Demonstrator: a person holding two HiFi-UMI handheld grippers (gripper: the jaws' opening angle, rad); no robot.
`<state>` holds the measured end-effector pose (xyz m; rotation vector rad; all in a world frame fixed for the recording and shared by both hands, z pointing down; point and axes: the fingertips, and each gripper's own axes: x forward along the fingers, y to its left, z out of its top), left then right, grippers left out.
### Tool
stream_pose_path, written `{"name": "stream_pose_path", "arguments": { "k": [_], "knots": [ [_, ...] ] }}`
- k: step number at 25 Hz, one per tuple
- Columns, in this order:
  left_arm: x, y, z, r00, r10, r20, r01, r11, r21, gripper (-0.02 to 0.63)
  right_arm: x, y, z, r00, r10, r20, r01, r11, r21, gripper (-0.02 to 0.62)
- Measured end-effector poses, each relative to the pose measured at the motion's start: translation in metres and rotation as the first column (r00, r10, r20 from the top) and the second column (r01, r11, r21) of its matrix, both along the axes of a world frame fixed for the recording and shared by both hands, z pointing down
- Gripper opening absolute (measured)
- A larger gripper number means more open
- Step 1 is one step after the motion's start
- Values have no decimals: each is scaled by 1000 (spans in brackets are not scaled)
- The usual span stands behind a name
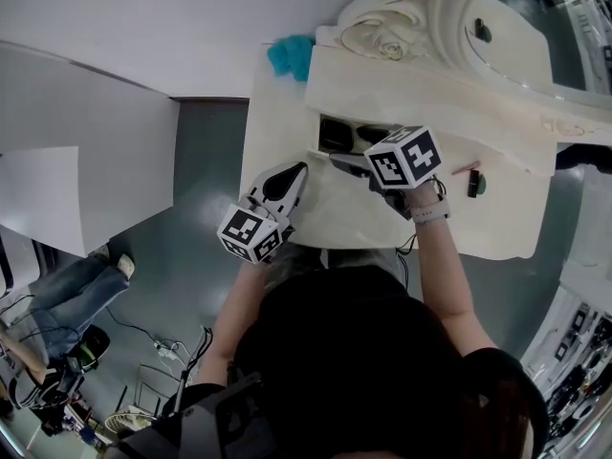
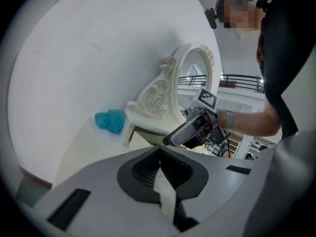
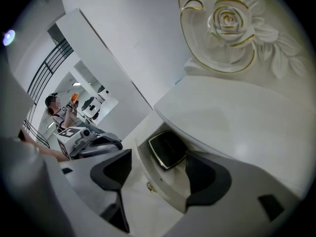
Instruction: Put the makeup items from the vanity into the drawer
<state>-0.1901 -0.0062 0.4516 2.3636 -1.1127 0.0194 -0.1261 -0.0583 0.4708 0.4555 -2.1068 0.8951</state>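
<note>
In the head view, the white vanity (image 1: 287,113) fills the upper middle of the frame, with its carved mirror (image 1: 516,27) at the upper right. A drawer (image 1: 322,151) under the top stands open near the centre, and a black compact (image 1: 335,134) lies inside it. A thin pink stick (image 1: 466,168) and a small black and green item (image 1: 476,184) lie on the vanity at right of centre, close together. A teal puff (image 1: 290,55) sits at the top. The left gripper (image 1: 301,168) is over the vanity at left of centre, and the right gripper (image 1: 335,159) points at the drawer.

In the left gripper view, the left gripper (image 2: 159,152) at the lower middle has its jaws closed together at the tips, with nothing between them. The teal puff (image 2: 109,120) is at the left.

In the right gripper view, the right gripper (image 3: 158,162) has its jaws wide apart and holds nothing. Between them, at lower centre, the compact (image 3: 168,148) lies in the drawer (image 3: 163,194), whose front bears a gold knob (image 3: 149,185).
</note>
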Motion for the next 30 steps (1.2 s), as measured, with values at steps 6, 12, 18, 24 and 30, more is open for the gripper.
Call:
{"name": "stream_pose_path", "arguments": {
  "k": [6, 12, 18, 24, 30],
  "knots": [
    [-3, 2, 0, 1000, 3, -6, -3, 1000, -6, 12, -1, 4, -2, 1000, -3, 14, 3, 1000, -5, 330],
    [4, -1, -2, 1000, 24, -2, -24, 1000, 4, 12, -1, 15, -5, 998, -67, 12, 67, 996, 58, 330],
    [16, -4, -6, 999, 54, 3, -54, 998, 13, 12, 2, 28, -14, 992, -110, 66, 100, 985, 141, 327],
    [38, -4, -8, 995, 101, 8, -102, 995, 20, 12, 15, 25, -31, 988, -56, 141, 15, 961, 275, 101],
    [66, -2, -14, 988, 153, 15, -153, 988, 30, 12, 34, 27, -45, 969, 26, 246, -100, 950, 295, 26]
  ]
}}
